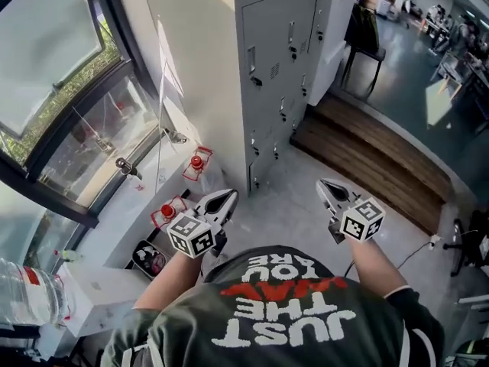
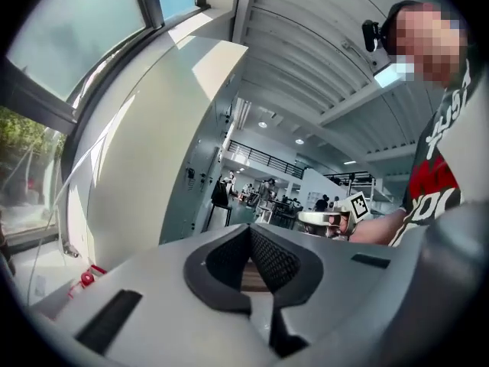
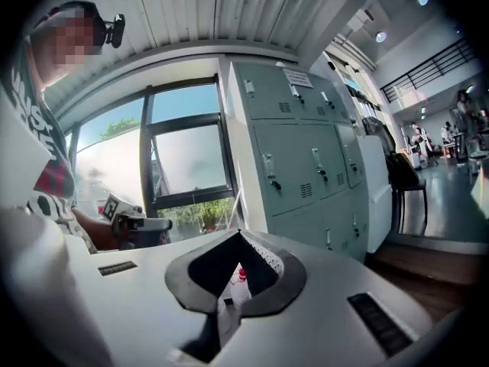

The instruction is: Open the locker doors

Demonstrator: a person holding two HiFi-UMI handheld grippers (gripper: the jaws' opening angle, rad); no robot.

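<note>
Far left of the locker bank (image 1: pixel 279 60), in the lower corner, a big clear water jug (image 1: pixel 23 293) is standing beside a white box (image 1: pixel 103 293). How full the jug is cannot be told. Closer to the locker bank, a black tray (image 1: pixel 147 258) is lying low by the window wall. It is holding a few small reddish and dark things too small to name. Between the tray and the locker bank, two red wire stands are sitting along that wall, each carrying a red item. One stand (image 1: pixel 166 212) is sitting just beside the tray, and the other stand (image 1: pixel 197 162) is sitting near the locker bank's foot.

The left tool (image 1: pixel 229 193) is hovering in front of the locker bank, well apart from its doors. Its jaws are meeting at the tips, clenched on nothing.

The locker bank is standing against the white wall. Every door that shows is sitting shut, with dark handles on the grey fronts, so nothing inside is showing.

The right tool (image 1: pixel 322 182) is hanging in front of the locker bank's right end, apart from it, jaws likewise clenched and empty.

Right of the locker bank, wooden steps (image 1: pixel 374 159) are running along the floor. Beyond them a chair (image 1: pixel 365 56) is carrying a black bag (image 1: pixel 365 25).
</note>
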